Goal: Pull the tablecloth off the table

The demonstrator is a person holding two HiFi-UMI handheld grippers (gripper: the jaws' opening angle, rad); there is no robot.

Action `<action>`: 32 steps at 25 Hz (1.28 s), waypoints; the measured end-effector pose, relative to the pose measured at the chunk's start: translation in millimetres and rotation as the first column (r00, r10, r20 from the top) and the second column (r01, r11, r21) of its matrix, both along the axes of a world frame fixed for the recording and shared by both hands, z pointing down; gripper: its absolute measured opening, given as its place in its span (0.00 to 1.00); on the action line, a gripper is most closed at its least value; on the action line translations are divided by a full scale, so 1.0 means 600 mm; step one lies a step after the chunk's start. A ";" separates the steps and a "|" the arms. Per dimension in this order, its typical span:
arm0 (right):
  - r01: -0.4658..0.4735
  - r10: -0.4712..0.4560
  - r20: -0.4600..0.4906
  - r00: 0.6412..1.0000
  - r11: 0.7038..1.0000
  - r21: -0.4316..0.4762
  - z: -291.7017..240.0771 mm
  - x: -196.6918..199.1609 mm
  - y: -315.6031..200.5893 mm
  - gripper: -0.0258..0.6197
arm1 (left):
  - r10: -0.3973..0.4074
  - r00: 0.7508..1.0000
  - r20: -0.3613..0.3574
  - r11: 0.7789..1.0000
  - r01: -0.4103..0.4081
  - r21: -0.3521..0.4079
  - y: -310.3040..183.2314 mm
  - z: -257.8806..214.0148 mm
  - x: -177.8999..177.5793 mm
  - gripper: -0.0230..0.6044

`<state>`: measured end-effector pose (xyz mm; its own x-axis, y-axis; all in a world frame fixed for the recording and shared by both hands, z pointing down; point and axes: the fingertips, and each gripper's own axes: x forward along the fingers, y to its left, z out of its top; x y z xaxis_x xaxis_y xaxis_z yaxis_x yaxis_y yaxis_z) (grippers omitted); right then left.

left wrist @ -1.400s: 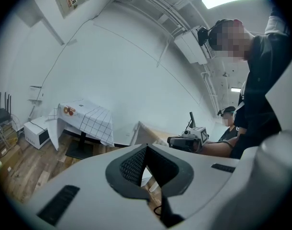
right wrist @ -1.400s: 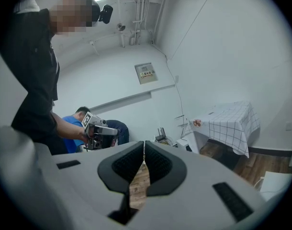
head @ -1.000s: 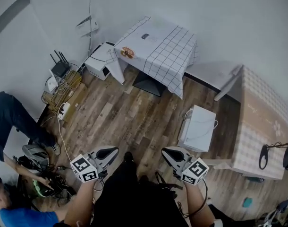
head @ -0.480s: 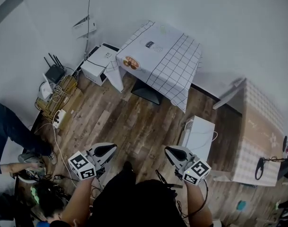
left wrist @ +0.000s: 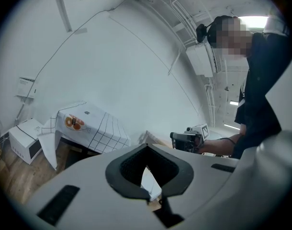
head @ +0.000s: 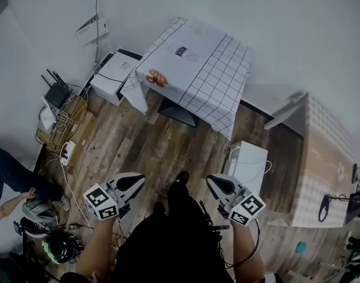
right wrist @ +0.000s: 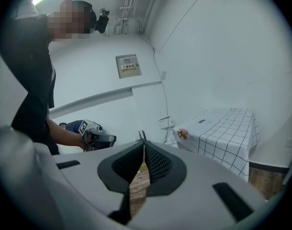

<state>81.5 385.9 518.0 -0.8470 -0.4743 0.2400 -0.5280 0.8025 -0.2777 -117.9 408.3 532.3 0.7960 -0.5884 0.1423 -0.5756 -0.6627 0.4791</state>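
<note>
1. While both grippers are held low at the near edge of the head view, the white tablecloth with a black grid pattern (head: 212,75) lies draped over a small table against the pale wall at the far side of the room. Its edges hang down the table's sides.
2. A round orange-and-brown patch (head: 157,78) sits on the cloth's near left corner; whether it is a print or a dish cannot be told.
3. The left gripper (head: 136,180), grey with a marker cube, has its jaws pressed together with nothing between them, well apart from the cloth.
4. The right gripper (head: 210,181) is likewise closed and empty, also well apart from the cloth.
5. Brown wood-plank floor (head: 150,143) stretches between the grippers and the table.
6. A white rectangular box (head: 247,165) stands on the floor ahead of the right gripper, and a flat white carton (head: 109,75) sits just beside the table's left side.
</note>
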 end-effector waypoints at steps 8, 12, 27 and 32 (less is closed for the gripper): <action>0.036 -0.036 0.017 0.999 0.999 -0.009 0.024 -0.009 -0.145 0.08 | -0.004 0.999 0.048 1.000 0.005 -0.011 -0.132 0.013 0.002 0.05; 0.067 -0.067 0.027 0.997 0.998 0.002 0.019 -0.013 -0.236 0.08 | -0.017 0.998 0.068 1.000 0.017 -0.007 -0.221 0.004 0.003 0.05; 0.121 -0.120 -0.019 0.993 0.991 0.057 -0.002 0.046 -0.511 0.08 | 0.050 0.990 0.131 0.998 -0.054 0.026 -0.515 -0.035 0.084 0.05; 0.111 -0.110 -0.030 0.993 0.992 0.055 0.008 0.041 -0.567 0.08 | 0.100 0.982 0.158 0.993 -0.109 0.046 -0.580 -0.035 0.100 0.05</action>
<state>106.2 45.9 522.5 -0.8886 -0.3915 0.2390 -0.4419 0.8704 -0.2171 -57.8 60.2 511.3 0.8242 -0.5132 0.2394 -0.5663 -0.7456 0.3513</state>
